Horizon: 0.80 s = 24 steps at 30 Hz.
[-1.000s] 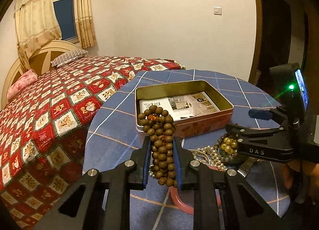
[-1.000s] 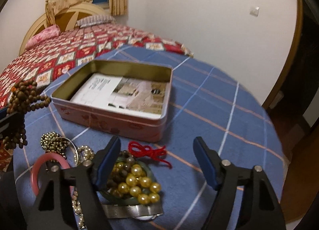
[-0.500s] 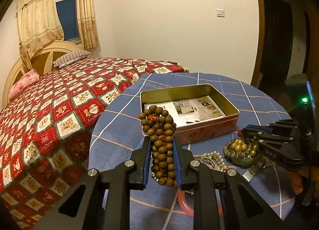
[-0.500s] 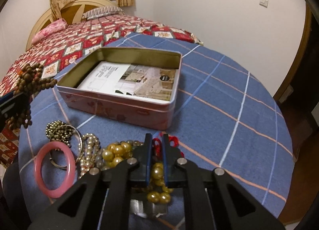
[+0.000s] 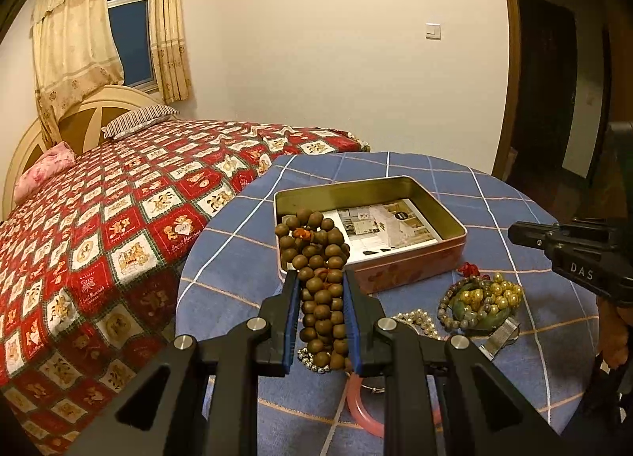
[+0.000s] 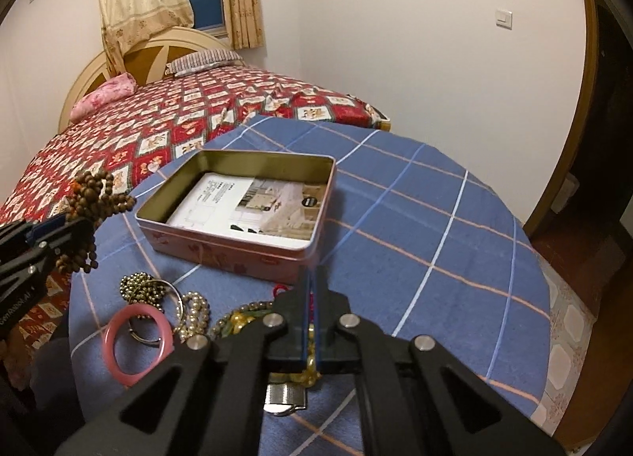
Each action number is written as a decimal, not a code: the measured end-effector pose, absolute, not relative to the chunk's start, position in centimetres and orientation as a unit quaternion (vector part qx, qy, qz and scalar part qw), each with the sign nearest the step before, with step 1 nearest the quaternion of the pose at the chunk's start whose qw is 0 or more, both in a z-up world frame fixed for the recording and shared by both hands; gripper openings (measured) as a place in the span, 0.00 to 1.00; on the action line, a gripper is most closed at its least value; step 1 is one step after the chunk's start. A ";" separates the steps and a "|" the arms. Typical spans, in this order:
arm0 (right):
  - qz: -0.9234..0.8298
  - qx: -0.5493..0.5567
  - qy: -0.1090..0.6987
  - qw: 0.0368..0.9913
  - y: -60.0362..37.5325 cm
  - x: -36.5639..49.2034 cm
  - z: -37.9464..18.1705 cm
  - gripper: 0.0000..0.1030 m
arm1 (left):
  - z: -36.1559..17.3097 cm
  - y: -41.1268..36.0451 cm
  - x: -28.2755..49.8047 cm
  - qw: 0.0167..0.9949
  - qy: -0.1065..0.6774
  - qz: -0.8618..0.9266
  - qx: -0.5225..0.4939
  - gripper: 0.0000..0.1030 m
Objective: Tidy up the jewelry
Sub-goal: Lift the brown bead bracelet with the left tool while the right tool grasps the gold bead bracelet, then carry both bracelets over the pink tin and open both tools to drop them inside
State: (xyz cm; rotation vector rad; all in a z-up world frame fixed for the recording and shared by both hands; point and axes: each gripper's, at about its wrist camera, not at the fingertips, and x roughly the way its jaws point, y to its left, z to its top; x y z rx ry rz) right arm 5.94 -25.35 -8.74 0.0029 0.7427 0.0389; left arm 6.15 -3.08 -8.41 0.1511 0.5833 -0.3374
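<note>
Right gripper (image 5: 554,236) higher; "DAS", perhaps.

White letters "DAS" on the side of the right gripper (image 5: 569,254), partial white print "onRobot.AI" along the left gripper (image 6: 43,242), leaflet (image 6: 253,206) text in the tin too small to read

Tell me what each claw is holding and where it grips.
Left claw clamps the bunched brown beads around their middle. Right claw is shut on a red cord with yellow beads; the exact grip point is hidden.
</note>
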 end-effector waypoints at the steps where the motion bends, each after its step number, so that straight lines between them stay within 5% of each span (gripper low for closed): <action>1: 0.017 0.003 0.364 0.931 -25.4 5.9 -8.7 0.02 | -8.4 -3.0 6.1 0.941 0.286 -0.165 0.073 0.20; 6: 0.008 0.001 0.375 0.927 -26.3 4.8 -9.5 0.05 | -8.6 -2.7 6.1 0.941 0.289 -0.164 0.071 0.20; 8: 0.007 0.010 0.381 0.924 -26.6 4.3 -10.0 0.27 | -8.9 -2.8 6.1 0.939 0.294 -0.165 0.070 0.20; 9: 0.009 0.014 0.381 0.924 -26.6 4.0 -10.2 0.50 | -9.1 -2.9 6.1 0.938 0.296 -0.166 0.071 0.20; 10: 0.009 0.017 0.382 0.924 -26.7 3.8 -10.6 0.57 | -9.3 -3.1 6.1 0.937 0.299 -0.167 0.071 0.20; 16: 0.037 0.044 0.416 0.908 -26.5 4.5 -12.6 0.54 | -9.5 -4.0 5.5 0.934 0.300 -0.174 0.084 0.20; 17: 0.041 0.045 0.417 0.907 -26.4 4.6 -12.8 0.51 | -9.5 -4.0 5.4 0.935 0.299 -0.173 0.084 0.20; 19: 0.042 0.037 0.412 0.910 -26.0 4.5 -12.6 0.24 | -9.4 -3.8 5.5 0.936 0.299 -0.168 0.083 0.20; 21: 0.043 0.031 0.401 0.914 -25.8 4.1 -12.1 0.13 | -9.3 -3.5 5.6 0.937 0.298 -0.163 0.079 0.20; 24: 0.037 0.014 0.378 0.925 -25.5 3.4 -10.8 0.13 | -9.0 -3.2 5.7 0.938 0.297 -0.160 0.077 0.20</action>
